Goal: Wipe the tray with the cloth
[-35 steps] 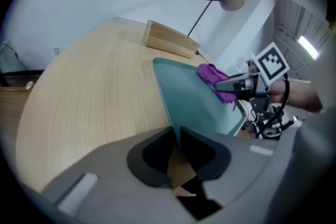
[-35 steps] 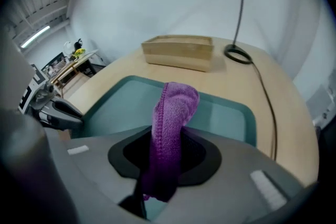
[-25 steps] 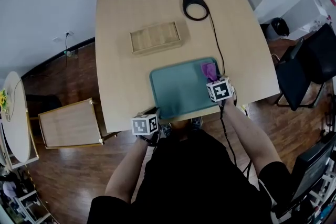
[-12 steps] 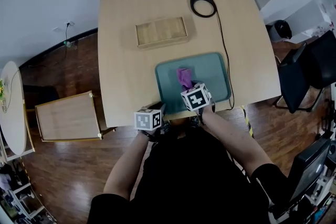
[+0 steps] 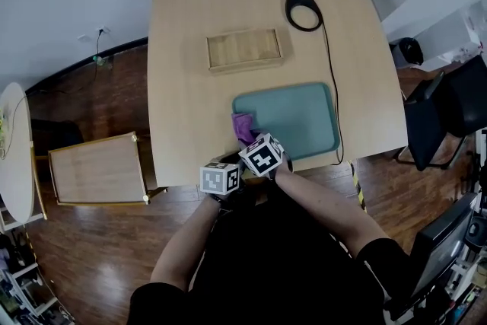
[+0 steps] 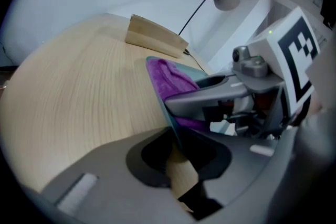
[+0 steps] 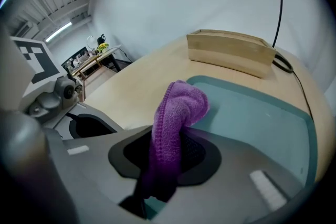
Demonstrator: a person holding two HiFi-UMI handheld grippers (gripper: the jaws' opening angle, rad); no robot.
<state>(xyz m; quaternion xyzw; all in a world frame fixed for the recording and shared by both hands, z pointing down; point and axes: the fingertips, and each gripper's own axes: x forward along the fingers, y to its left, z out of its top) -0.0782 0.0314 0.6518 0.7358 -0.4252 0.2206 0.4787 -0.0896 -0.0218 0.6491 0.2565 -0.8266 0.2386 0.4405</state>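
the cloth (image 7: 176,113), a purple knitted piece bunched into a soft upright fold, is pinched in the right tool (image 7: 167,147). its free end arches over the near left corner of the teal tray (image 7: 262,128), which lies flat on the pale wooden tabletop (image 5: 190,49). the left tool (image 6: 176,139), just beside the right one, has its jaws spread, having just been opening, with the tray's thin rim between them and bare wood showing beside it; a wooden box (image 5: 245,49) lies beyond the tray.
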